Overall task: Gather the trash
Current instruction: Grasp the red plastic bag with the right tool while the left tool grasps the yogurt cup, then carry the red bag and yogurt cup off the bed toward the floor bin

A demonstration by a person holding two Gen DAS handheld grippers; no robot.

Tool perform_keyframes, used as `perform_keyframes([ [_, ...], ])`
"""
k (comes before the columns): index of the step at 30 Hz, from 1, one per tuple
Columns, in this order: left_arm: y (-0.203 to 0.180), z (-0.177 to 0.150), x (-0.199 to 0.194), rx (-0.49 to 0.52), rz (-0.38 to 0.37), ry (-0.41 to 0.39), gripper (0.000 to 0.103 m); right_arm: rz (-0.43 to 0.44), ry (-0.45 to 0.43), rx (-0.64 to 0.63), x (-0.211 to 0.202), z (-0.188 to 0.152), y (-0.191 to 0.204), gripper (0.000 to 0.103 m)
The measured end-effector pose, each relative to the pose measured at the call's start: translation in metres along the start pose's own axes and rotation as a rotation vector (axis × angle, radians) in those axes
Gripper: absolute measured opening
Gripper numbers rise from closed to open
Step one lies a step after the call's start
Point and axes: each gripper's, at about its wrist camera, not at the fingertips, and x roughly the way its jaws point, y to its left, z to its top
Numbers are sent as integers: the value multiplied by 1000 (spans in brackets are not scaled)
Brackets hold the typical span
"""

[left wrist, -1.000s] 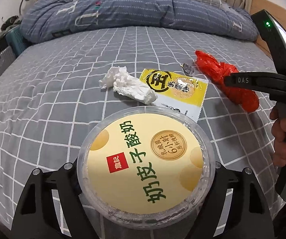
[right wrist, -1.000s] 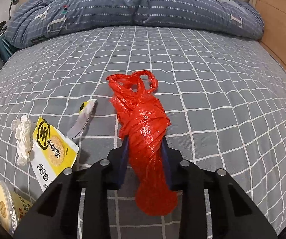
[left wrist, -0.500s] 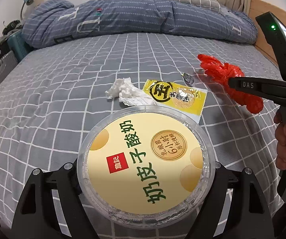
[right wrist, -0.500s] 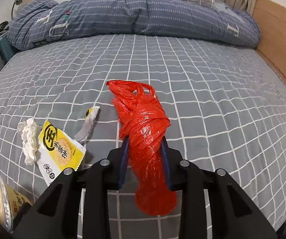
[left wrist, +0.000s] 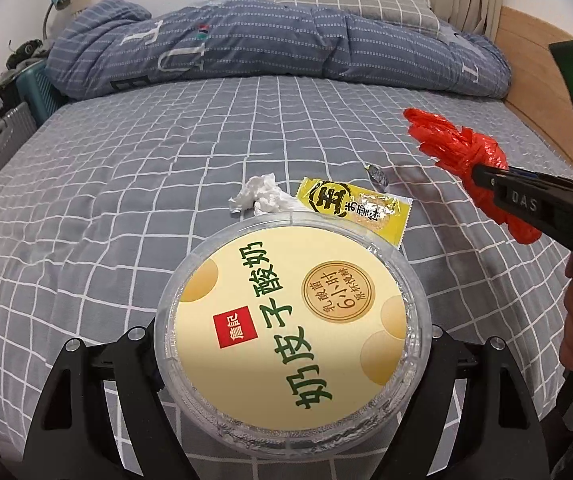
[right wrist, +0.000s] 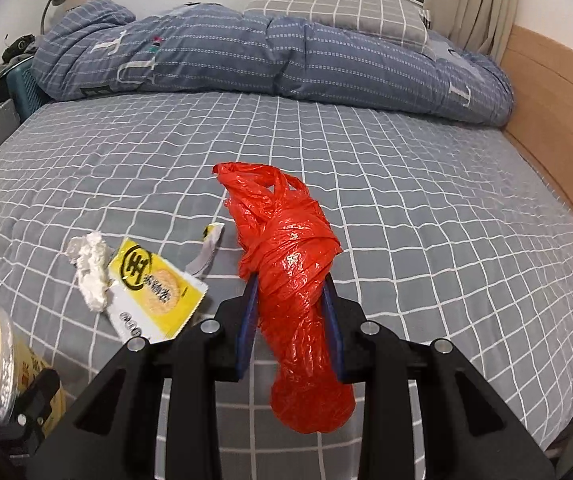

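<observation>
Left gripper (left wrist: 292,354) clamps a round yogurt tub (left wrist: 292,328) above the grey checked bed (left wrist: 134,168). Right gripper (right wrist: 290,320) squeezes a knotted red plastic bag (right wrist: 286,264), lifted off the bed; a crumpled tissue (left wrist: 260,199) and yellow wrapper (left wrist: 356,208) lie just beyond the tub

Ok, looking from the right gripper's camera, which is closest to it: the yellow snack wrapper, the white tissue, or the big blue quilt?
1. Yellow snack wrapper, just left of the right gripper.
2. White tissue, farther left, touching the wrapper.
3. Blue quilt, bunched across the bed's far end.
</observation>
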Motion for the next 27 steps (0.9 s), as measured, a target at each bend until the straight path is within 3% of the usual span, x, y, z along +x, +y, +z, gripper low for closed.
perform_keyframes([
  [27, 20, -19, -51, 4, -11, -26, 79, 50, -82, -36, -93, -38, 25, 29],
])
